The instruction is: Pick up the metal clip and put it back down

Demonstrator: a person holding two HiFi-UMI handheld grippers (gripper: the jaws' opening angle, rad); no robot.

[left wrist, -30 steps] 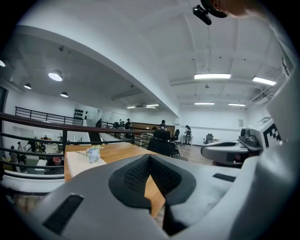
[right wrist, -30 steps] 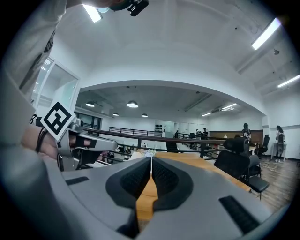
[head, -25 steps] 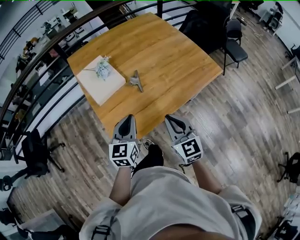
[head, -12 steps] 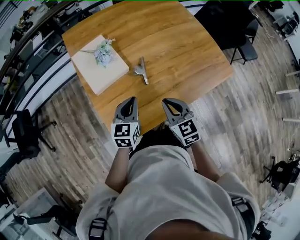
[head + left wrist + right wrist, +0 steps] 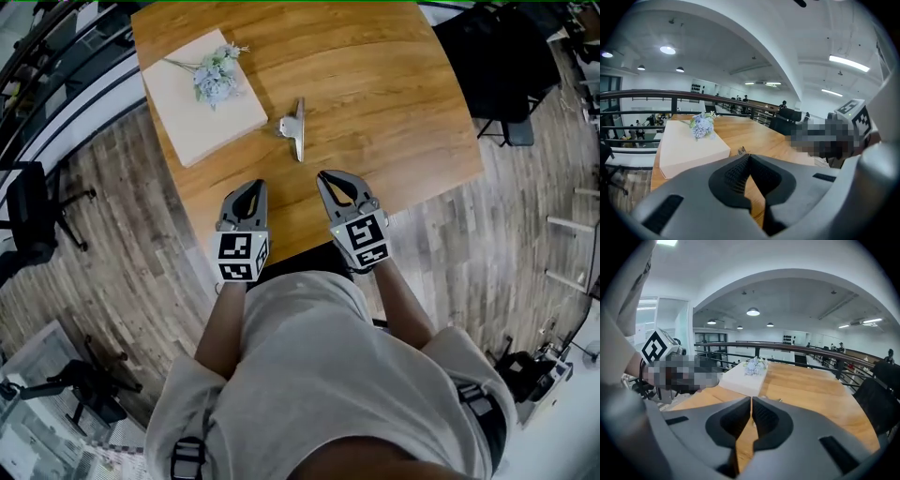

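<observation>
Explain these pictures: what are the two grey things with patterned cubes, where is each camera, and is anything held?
No robot arm: a person holds a two-jaw gripper in each hand; the patterned cubes are part of them. The head view looks down from the person's head at the left gripper and right gripper over the wooden table's near edge. The other two views come from cameras riding on each gripper, looking along its jaws. Both pairs of jaws are shut, holding nothing. On the table lie the metal clip, untouched ahead of the grippers, and a pale box with a flower sprig on top.
</observation>
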